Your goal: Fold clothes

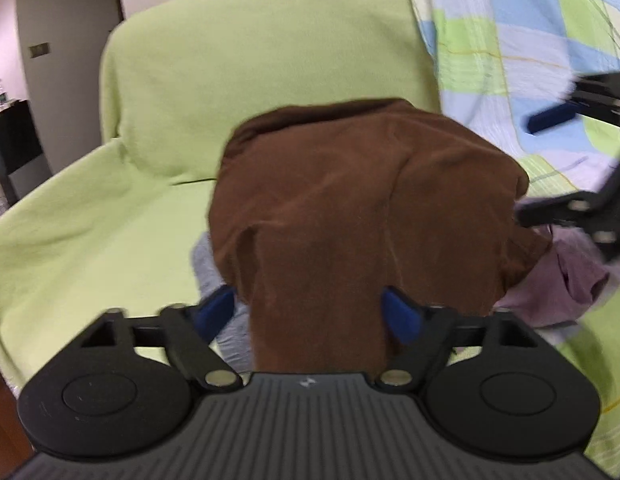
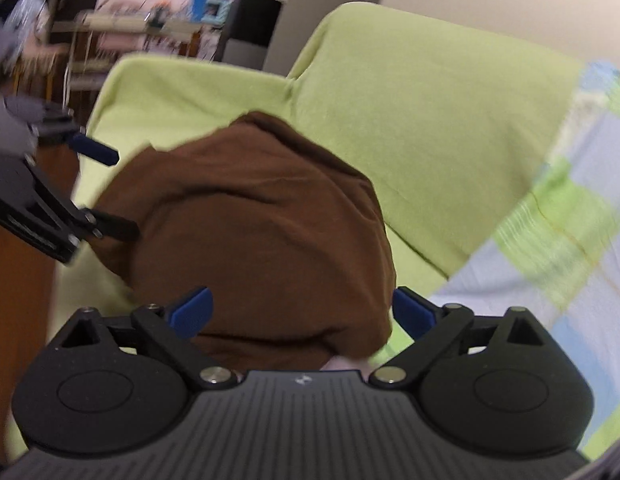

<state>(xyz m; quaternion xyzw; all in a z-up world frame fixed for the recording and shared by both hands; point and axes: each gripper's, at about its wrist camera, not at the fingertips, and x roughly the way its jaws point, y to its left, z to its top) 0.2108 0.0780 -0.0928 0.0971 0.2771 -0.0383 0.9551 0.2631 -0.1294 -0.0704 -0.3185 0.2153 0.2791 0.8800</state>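
Sofa [image 1: 270, 60], covered in lime-green cloth: seat and backrest in both views, serving as the work surface. Soft and uneven; risk of any fold laid here sagging or creasing out of line.

Quilt [image 1: 509, 40], patchwork of blue, white and green: draped over the right of the sofa, close to the work. Risk of being caught along with the garment.

Brown garment [image 1: 349, 200]: bunched in a mound on the seat, mid-frame in both views, partly over the other clothes. Edges and corners not to be made out; shape undetermined. Chief hazard: a grab at the bulk instead of an edge, yielding a crumple, not a fold.

Purple garment [image 1: 569, 276]: crumpled just right of the brown one, partly beneath it. Risk of being dragged up with it.

Grey cloth [image 1: 208, 268]: peeking out under the brown garment's left edge. Same hazard.

Left gripper [image 1: 310, 308]: fingers wide apart, brown cloth lying between them and passing under the body; nothing clamped. Closing here likely to pinch a thick wad, or several layers at once.

Right gripper [image 2: 302, 312]: fingers likewise spread, brown cloth between, no grip. Both tools close together on one mound; risk of collision, or of uneven pulls twisting the cloth. Frames blurred, fine contact unclear.
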